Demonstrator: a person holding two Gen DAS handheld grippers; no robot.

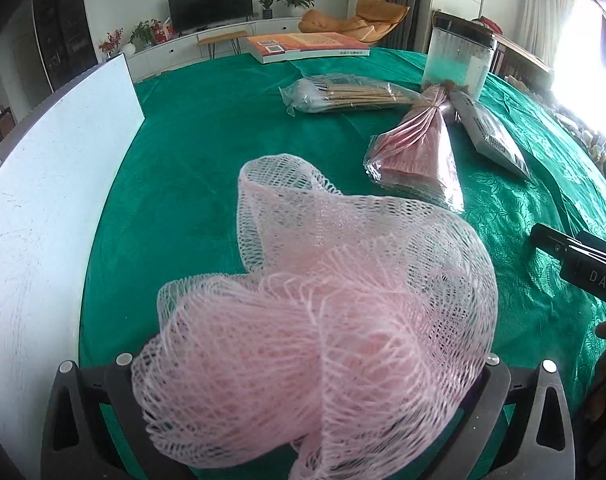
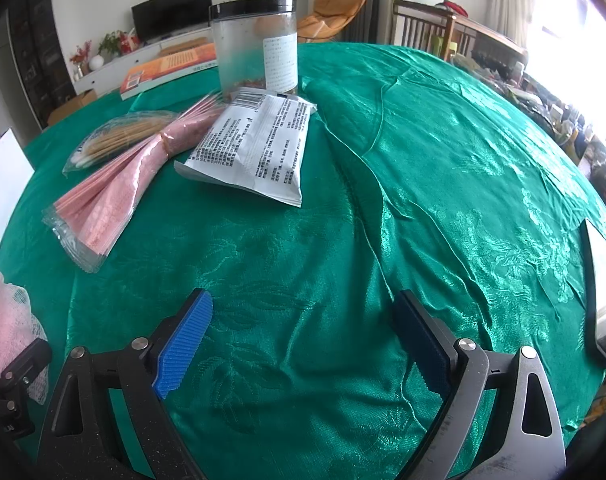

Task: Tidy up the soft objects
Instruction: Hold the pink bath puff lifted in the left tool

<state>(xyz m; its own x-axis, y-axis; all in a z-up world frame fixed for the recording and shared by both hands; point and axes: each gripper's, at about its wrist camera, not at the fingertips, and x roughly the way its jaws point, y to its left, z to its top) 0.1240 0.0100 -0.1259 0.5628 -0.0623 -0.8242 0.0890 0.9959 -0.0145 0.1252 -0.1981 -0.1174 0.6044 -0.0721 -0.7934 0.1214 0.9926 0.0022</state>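
A pink mesh bath sponge (image 1: 323,312) fills the lower half of the left wrist view. My left gripper (image 1: 299,392) is shut on it and holds it above the green tablecloth (image 1: 191,152); the fingertips are hidden by the mesh. The sponge also shows at the left edge of the right wrist view (image 2: 7,320). My right gripper (image 2: 303,336) is open and empty, with blue pads (image 2: 187,340), low over the green cloth (image 2: 443,168). It also shows at the right edge of the left wrist view (image 1: 579,260).
On the cloth lie a clear pack of pink sheets (image 2: 115,196), a bag of wooden swabs (image 2: 115,140), a white printed pouch (image 2: 255,148), a clear jar with a black lid (image 2: 259,44) and an orange book (image 1: 307,45). A white board (image 1: 51,184) stands left. A phone (image 2: 603,292) lies right.
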